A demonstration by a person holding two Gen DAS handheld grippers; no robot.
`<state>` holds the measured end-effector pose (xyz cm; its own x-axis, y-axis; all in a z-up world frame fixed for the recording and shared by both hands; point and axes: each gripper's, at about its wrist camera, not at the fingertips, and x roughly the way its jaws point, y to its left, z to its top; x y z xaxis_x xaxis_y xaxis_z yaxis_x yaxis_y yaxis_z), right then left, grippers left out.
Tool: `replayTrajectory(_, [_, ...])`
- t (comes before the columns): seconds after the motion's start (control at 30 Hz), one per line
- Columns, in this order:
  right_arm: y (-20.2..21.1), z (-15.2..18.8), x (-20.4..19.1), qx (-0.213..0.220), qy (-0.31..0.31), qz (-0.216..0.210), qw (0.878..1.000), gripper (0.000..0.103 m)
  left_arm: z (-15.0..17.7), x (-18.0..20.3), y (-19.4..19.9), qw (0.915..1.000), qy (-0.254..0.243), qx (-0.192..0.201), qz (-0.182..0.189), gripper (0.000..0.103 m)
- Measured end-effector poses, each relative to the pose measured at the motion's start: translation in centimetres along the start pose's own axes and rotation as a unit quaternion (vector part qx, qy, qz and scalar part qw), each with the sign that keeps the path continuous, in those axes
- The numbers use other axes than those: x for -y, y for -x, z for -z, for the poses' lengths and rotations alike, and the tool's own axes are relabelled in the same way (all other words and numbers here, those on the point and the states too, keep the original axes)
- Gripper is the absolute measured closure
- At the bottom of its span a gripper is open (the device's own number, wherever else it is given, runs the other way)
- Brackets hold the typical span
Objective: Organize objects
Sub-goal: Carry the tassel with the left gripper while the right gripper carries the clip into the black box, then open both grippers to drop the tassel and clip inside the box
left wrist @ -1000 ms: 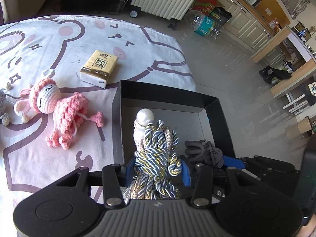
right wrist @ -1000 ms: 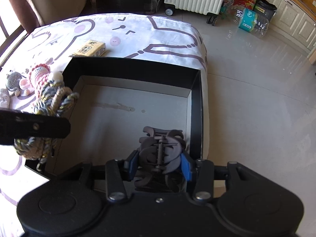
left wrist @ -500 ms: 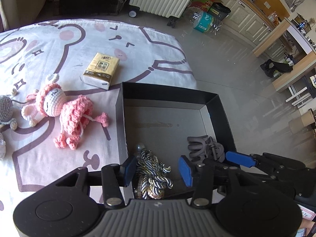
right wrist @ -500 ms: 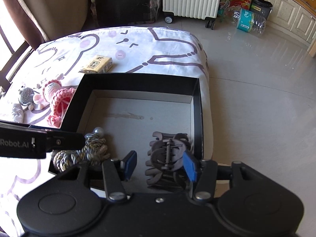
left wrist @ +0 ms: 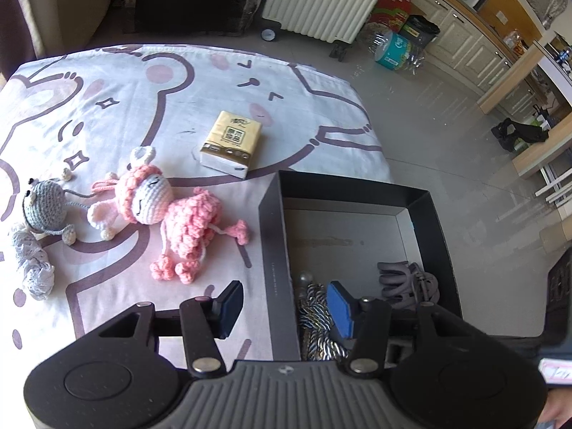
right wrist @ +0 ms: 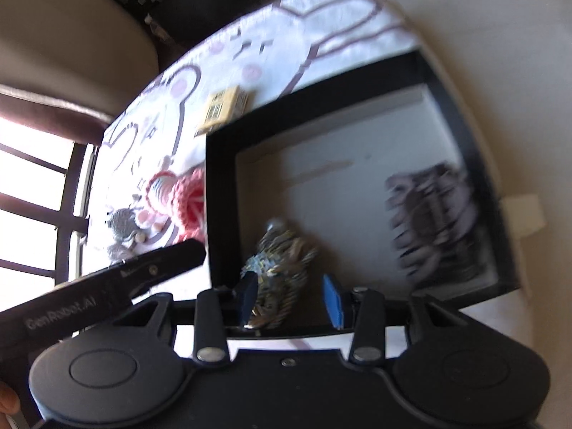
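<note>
A black open box (left wrist: 343, 186) sits at the table's right edge. Inside it lie a gold-and-blue rope ornament (left wrist: 316, 316) and a grey hair claw (left wrist: 407, 282). My left gripper (left wrist: 284, 309) hangs over the box's left wall, its jaws opening, with nothing pressed between the pads. In the blurred, tilted right wrist view, my right gripper (right wrist: 289, 298) hovers over the rope ornament (right wrist: 279, 268). Its jaws are closing, and the right pad is still clear of the ornament. The hair claw (right wrist: 432, 218) lies at the box's right side. One left finger (right wrist: 171, 255) reaches in from the left.
On the cartoon-print cloth (left wrist: 178, 100) lie a pink crochet doll (left wrist: 171, 214), a grey crochet toy (left wrist: 44, 205), a pale yarn bundle (left wrist: 32, 268) and a tissue pack (left wrist: 232, 143). Tiled floor drops away right of the box. A radiator (left wrist: 329, 3) stands beyond.
The left gripper let the rope ornament down into the box, opened and drew back left. The right gripper let go of the hair claw, rolled, and swung towards the ornament.
</note>
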<state>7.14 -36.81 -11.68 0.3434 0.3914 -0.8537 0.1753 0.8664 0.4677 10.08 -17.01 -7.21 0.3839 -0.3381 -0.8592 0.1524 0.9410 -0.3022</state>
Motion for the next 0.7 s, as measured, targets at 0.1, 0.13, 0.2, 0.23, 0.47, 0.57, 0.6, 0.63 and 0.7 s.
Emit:
replayTrajectory(0.1, [-1.4,0.3,-1.1,-0.009,0.036,0.033,0.999,0.067,-0.1,-0.7,0.1,1.0000,0.007,0.003,-0.004,0.050])
replayTrajectory(0.13, [-1.9,0.5,-1.5,-0.009,0.062,0.057,0.996,0.070,-0.2,-0.9,0.1,1.0000,0.008,0.003,-0.005,0.050])
replayTrajectory(0.2, [-2.7,0.8,-2.1,-0.005,0.096,0.087,0.992,0.070,-0.1,-1.1,0.1,0.9999,0.007,0.002,-0.008,0.050])
replayTrajectory(0.23, [-2.9,0.8,-2.2,-0.005,0.104,0.093,0.990,0.071,-0.1,-1.2,0.1,0.9999,0.006,0.001,-0.009,0.050])
replayTrajectory(0.47, [-0.6,0.1,-1.6,0.041,0.066,0.060,0.995,0.071,0.1,-1.7,0.0,0.9999,-0.004,-0.005,-0.013,0.050])
replayTrajectory(0.57, [-0.6,-1.0,-1.3,0.073,0.045,0.089,0.992,0.071,0.2,-1.5,0.1,0.9998,-0.011,-0.006,-0.012,0.050])
replayTrajectory(0.6, [-1.1,-1.3,-1.3,0.078,0.050,0.101,0.991,0.071,0.3,-1.5,0.1,0.9998,-0.014,-0.005,-0.012,0.050])
replayTrajectory(0.63, [-1.6,-1.6,-1.3,0.083,0.054,0.113,0.989,0.071,0.3,-1.5,0.2,0.9998,-0.016,-0.004,-0.013,0.050])
replayTrajectory(0.7, [-2.6,-2.0,-1.2,0.090,0.066,0.123,0.986,0.071,0.3,-1.5,0.2,0.9997,-0.018,-0.002,-0.016,0.050])
